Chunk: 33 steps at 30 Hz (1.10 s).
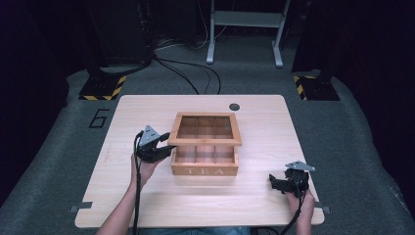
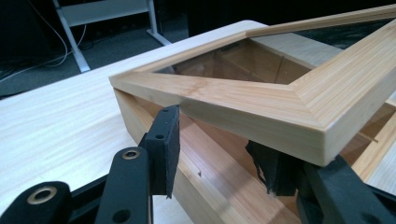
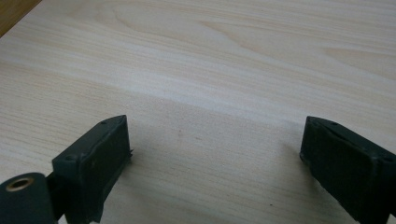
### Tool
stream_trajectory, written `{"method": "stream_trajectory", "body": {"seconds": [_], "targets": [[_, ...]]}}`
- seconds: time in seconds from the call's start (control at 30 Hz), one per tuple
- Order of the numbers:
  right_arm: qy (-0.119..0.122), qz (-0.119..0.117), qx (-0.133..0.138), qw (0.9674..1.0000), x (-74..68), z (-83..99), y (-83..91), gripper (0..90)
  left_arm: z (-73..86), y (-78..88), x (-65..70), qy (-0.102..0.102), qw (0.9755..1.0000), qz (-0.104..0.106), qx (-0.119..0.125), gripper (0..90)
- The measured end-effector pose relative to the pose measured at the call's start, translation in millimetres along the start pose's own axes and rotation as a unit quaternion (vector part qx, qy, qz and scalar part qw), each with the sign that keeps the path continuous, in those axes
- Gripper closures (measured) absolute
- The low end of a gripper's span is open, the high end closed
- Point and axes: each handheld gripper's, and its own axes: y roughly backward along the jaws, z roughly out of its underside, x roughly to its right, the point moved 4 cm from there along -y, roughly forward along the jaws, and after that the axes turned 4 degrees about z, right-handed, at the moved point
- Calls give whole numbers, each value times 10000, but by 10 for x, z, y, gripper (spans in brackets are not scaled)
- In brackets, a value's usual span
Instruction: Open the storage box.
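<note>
A pale wooden table (image 1: 264,205) stands on grey carpet (image 1: 352,142). Beyond it, a white metal frame (image 1: 244,19) and black cables (image 1: 195,73) sit in dark surroundings.

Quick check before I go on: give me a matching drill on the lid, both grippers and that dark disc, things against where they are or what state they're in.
Things:
1. lid
2. left gripper
3. right gripper
4. dark disc

States:
A. open, over bare table near the front right
B. flat on the table behind the tea box
C. raised partway above the tea box
D. at the lid's front left corner, jaws either side of it

Pairs: 1-C, 2-D, 3-A, 4-B
</note>
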Motion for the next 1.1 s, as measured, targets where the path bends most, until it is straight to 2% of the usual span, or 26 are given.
{"method": "stream_trajectory", "body": {"seconds": [0.57, 0.7, 0.73, 1.1], "targets": [[3, 11, -18, 10000, -1, 0, 0, 78, 303, -64, 34, 204, 9995, 168, -150, 509], [2, 14, -12, 10000, -1, 0, 0, 78, 334, -74, 49, 288, 9993, 196, -147, 506], [-2, 13, -3, 10000, -1, 0, -1, 78, 337, -73, 40, 239, 9994, 205, -162, 505], [-1, 11, -1, 10000, -1, 0, -1, 78, 432, -112, 96, 312, 9986, 335, -255, 473]]}}
